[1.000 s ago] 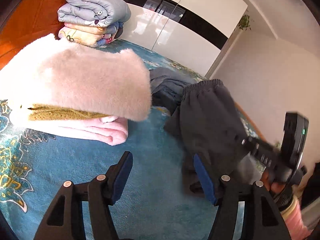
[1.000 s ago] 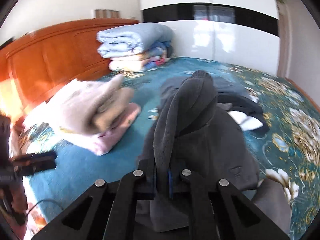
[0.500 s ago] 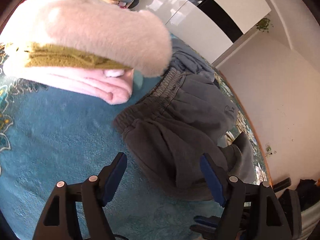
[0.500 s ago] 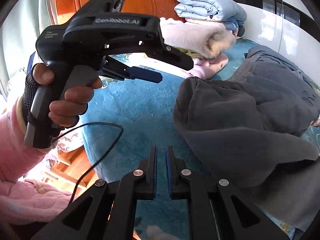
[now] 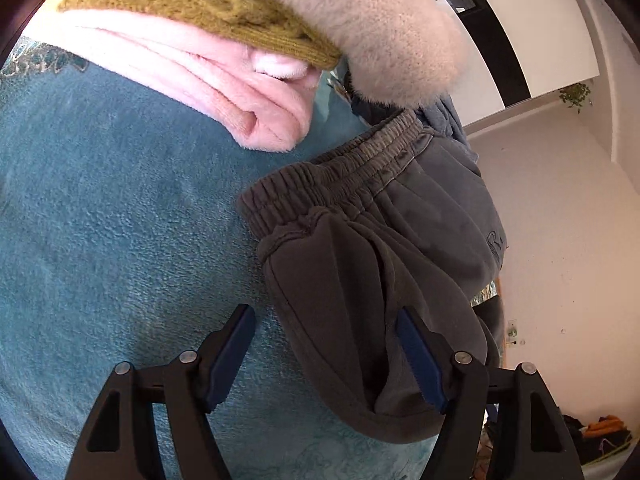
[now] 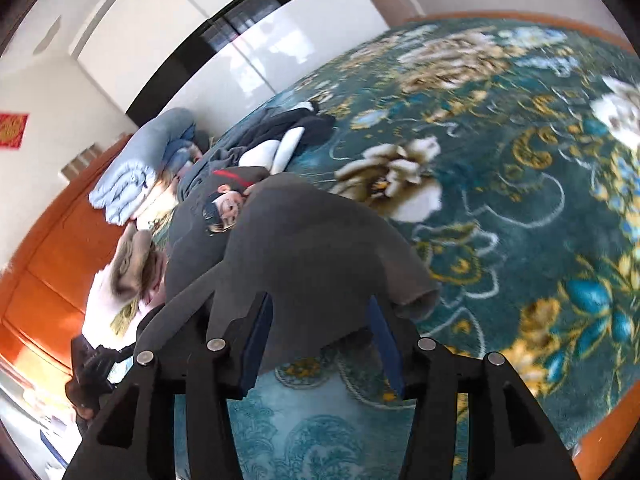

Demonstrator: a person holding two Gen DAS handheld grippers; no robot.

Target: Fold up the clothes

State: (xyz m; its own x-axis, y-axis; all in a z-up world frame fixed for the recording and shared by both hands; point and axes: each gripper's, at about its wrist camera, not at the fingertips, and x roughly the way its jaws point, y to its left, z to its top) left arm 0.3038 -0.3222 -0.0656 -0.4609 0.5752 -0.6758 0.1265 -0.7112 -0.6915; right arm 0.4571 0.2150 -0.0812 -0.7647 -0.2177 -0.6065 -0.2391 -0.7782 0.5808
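- The dark grey trousers (image 5: 384, 264) lie bunched on the bed (image 5: 120, 216), waistband just beside the folded stack (image 5: 248, 60).
- Left gripper (image 5: 326, 354) gapes wide, straddling a fold; right gripper (image 6: 318, 336) likewise spread over a leg end — neither grips anything.
- Risk: pinching several layers together would skew the fold.
- Hidden: the trousers' far side and full lie.

Bright daylight fills both my views. My right wrist view smears with motion blur across the teal floral plush bedspread (image 6: 520, 168) at right. Glare whitens the glossy white wardrobe doors (image 6: 256, 52). Fisheye edges bend into black corners.
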